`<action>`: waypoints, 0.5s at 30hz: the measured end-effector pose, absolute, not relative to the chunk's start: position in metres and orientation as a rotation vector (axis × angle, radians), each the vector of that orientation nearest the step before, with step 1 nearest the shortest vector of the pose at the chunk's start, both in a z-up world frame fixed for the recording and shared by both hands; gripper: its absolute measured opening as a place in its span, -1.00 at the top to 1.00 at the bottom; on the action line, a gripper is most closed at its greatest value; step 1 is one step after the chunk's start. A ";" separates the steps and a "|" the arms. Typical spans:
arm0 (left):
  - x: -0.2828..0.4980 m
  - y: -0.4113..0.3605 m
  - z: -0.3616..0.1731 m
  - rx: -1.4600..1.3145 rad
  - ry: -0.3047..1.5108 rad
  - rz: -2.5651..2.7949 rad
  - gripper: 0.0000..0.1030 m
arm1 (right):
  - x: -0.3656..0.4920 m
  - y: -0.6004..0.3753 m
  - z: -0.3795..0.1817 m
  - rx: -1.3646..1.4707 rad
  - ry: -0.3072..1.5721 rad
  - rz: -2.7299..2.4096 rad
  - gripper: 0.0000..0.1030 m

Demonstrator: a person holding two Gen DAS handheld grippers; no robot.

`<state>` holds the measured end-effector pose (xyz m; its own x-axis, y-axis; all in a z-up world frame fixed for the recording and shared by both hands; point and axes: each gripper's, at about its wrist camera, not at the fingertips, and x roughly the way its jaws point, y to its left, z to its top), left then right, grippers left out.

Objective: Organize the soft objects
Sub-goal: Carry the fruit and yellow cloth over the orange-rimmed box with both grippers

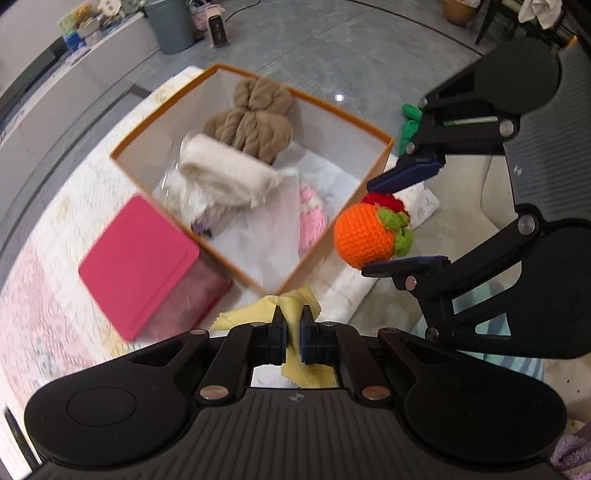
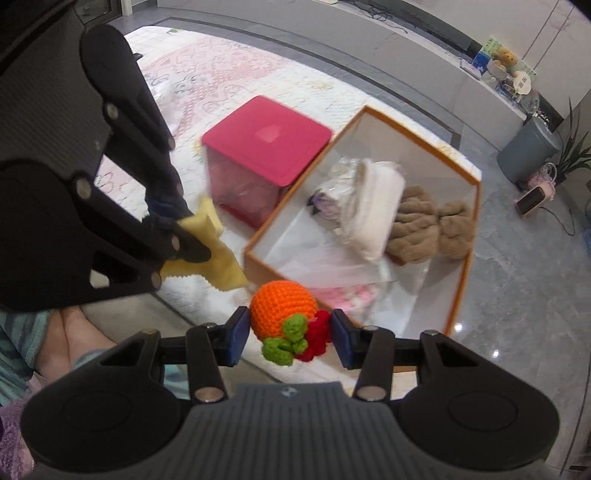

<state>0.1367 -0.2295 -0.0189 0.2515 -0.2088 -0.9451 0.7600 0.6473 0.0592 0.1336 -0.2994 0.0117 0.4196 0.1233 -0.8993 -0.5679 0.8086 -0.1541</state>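
My left gripper [image 1: 293, 325] is shut on a yellow cloth [image 1: 295, 306], held just in front of the orange box [image 1: 376, 166]; the cloth also shows in the right wrist view [image 2: 218, 254]. My right gripper [image 2: 290, 334] is shut on a crocheted orange fruit [image 2: 280, 306] with green leaves and a red piece, held at the box's near corner; the fruit also shows in the left wrist view [image 1: 365, 236]. The box [image 2: 461, 280] holds brown yarn bundles [image 1: 251, 129], a cream cloth roll [image 1: 225, 173] and a pink knit item [image 1: 312, 218].
A pink-lidded container [image 1: 136, 262] stands beside the box on a white patterned mat [image 1: 44, 314]. A green crocheted item [image 1: 410, 129] lies beyond the box. A grey bin [image 1: 170, 26] and a small heater [image 1: 218, 29] stand on the floor far back.
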 end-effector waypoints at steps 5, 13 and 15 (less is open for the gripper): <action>0.160 -0.252 -0.007 0.571 1.110 -0.718 0.87 | 0.153 -0.313 0.026 -0.515 1.044 0.432 0.08; 0.203 -0.275 -0.005 0.520 1.094 -0.712 0.87 | 0.190 -0.343 0.024 -0.500 1.061 0.402 0.08; 0.210 -0.279 -0.017 0.513 1.127 -0.719 0.87 | 0.199 -0.350 0.016 -0.476 1.080 0.396 0.08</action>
